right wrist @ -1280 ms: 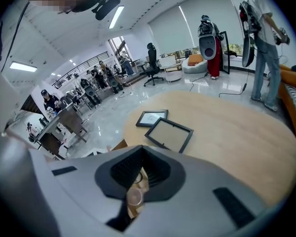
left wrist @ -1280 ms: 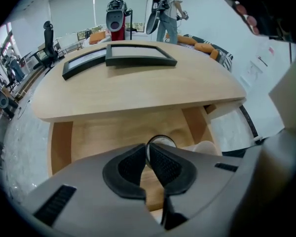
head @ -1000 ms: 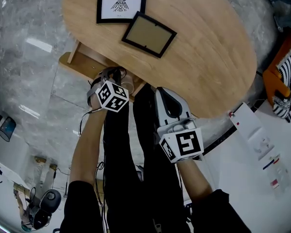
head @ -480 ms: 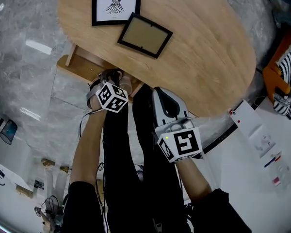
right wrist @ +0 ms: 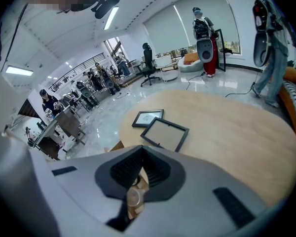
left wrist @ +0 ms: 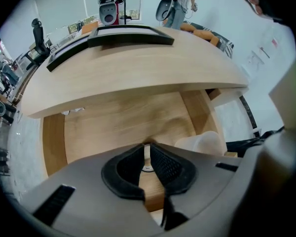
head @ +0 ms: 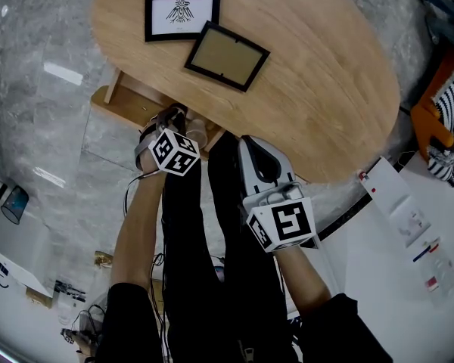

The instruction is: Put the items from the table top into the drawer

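Wooden oval table [head: 325, 89], head view: both task items are on top. The print frame [head: 181, 13] and plain frame [head: 227, 55] touch at a corner and may overlap. The drawer [head: 115, 82] stands open under the near-left table edge, with a cup [head: 197, 132] inside near its right wall. The left gripper [head: 170, 119] hangs over the drawer front and the right gripper [head: 250, 144] sits at the table's near edge. Both are well apart from the frames and neither carries anything.

Left gripper view: jaws nearly together with a thin slit between the pads, nothing clamped that I can make out. A small round thing [left wrist: 147, 168] shows through the slit, can't tell what. The drawer floor is bare except for the cup. The tabletop overhangs much of the drawer.

Right gripper view: jaw tips pressed together, empty. The frames lie ahead, flat on the wood.

Risks, my read:
- Flat frames give little edge to bite. Pads could skid off or just shove a frame along the table.
- With the corners touching, lifting one frame may drag the other toward the edge.
- Because of the overhang, a frame has to go in tilted. It could clip the table edge or drawer front and slip from the grip. The frames are probably glazed, so a drop could crack one.
- The cup takes up room. A frame sliding in could tip it or end up propped on it, stopping the drawer from closing.
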